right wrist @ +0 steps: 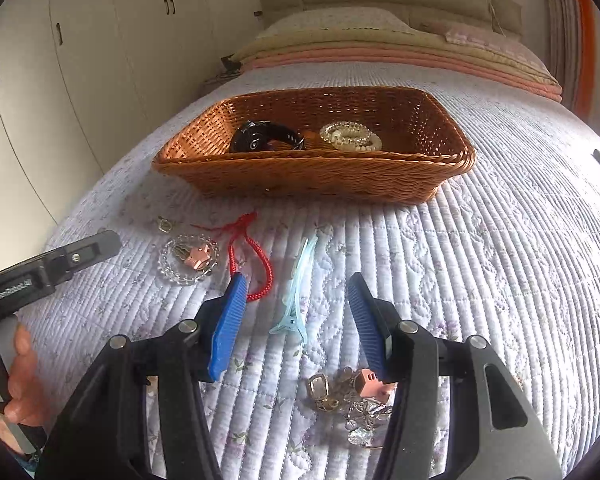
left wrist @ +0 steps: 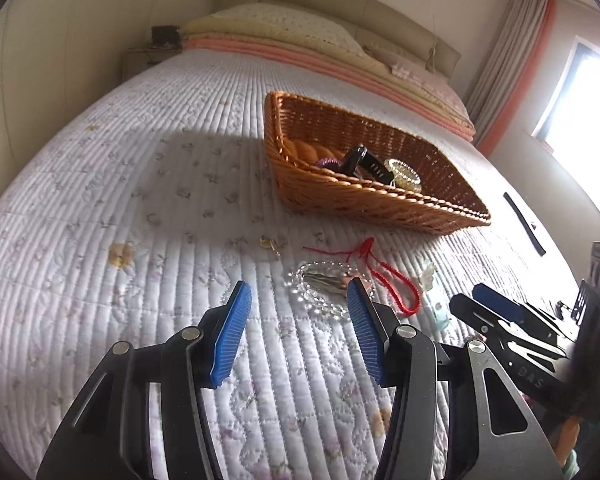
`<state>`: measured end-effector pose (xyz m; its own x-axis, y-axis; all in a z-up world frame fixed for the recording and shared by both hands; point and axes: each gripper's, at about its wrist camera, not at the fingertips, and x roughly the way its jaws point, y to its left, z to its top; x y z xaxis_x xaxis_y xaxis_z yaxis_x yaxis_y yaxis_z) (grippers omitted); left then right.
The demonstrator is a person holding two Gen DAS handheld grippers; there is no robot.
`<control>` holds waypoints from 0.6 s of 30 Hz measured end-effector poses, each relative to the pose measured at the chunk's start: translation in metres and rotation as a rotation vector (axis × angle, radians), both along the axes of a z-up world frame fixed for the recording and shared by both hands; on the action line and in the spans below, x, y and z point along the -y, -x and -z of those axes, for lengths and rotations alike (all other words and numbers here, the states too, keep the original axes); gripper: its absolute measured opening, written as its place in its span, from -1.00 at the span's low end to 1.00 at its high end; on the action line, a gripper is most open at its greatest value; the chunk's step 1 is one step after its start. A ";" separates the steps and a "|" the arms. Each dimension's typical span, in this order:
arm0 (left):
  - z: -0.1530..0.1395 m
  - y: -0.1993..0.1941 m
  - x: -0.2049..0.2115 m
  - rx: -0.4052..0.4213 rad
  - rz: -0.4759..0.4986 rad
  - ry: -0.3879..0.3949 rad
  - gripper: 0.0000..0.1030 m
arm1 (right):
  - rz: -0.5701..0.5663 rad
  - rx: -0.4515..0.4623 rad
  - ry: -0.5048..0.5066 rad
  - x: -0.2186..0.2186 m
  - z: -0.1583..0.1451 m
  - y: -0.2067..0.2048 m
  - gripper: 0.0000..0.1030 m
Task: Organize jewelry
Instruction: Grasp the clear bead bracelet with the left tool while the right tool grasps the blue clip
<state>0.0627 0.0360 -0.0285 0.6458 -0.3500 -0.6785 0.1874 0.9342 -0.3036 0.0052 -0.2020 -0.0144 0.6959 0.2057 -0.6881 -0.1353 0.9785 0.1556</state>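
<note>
A brown wicker basket (right wrist: pixel 324 178) (left wrist: pixel 380 200) sits on the quilted bed and holds a black watch (right wrist: pixel 266 138) and a pearl bracelet (right wrist: pixel 350 136). On the quilt lie a clear bead bracelet (right wrist: pixel 188 258) (left wrist: pixel 320 296), a red cord (right wrist: pixel 252 264) (left wrist: pixel 388 276), a light blue hair clip (right wrist: pixel 296 296), a small gold charm (left wrist: pixel 270 243) and a pile of earrings and charms (right wrist: pixel 348 396). My left gripper (left wrist: pixel 298 298) is open just before the bead bracelet. My right gripper (right wrist: pixel 296 292) is open around the hair clip.
Folded blankets and pillows (right wrist: pixel 400 44) lie at the bed's head. White wardrobe doors (right wrist: pixel 80 60) stand on the left. A black strap (left wrist: pixel 524 224) lies right of the basket. A window and curtain (left wrist: pixel 512 60) are on the right.
</note>
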 end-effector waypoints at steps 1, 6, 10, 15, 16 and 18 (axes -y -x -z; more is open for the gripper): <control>0.003 -0.004 0.003 -0.010 -0.001 -0.009 -0.05 | 0.000 -0.006 0.002 -0.001 0.002 -0.001 -0.04; 0.017 -0.022 0.016 -0.064 0.001 -0.064 -0.05 | 0.012 -0.034 -0.032 0.007 0.011 -0.007 -0.04; 0.025 -0.032 0.026 -0.086 -0.003 -0.125 -0.08 | 0.016 -0.059 -0.064 0.012 0.016 -0.010 -0.04; 0.027 -0.034 0.037 -0.077 -0.012 -0.209 -0.11 | 0.004 -0.068 -0.045 0.007 0.018 -0.012 -0.04; 0.027 -0.034 0.038 -0.075 -0.014 -0.222 -0.20 | 0.002 -0.068 -0.040 0.006 0.018 -0.012 -0.04; 0.026 -0.032 0.039 -0.071 -0.012 -0.255 -0.38 | -0.007 -0.072 -0.038 0.005 0.019 -0.012 -0.11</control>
<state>0.0946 -0.0034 -0.0543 0.5968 -0.1541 -0.7875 0.1624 0.9843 -0.0695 0.0168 -0.2065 -0.0332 0.6436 0.2376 -0.7275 -0.1293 0.9707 0.2026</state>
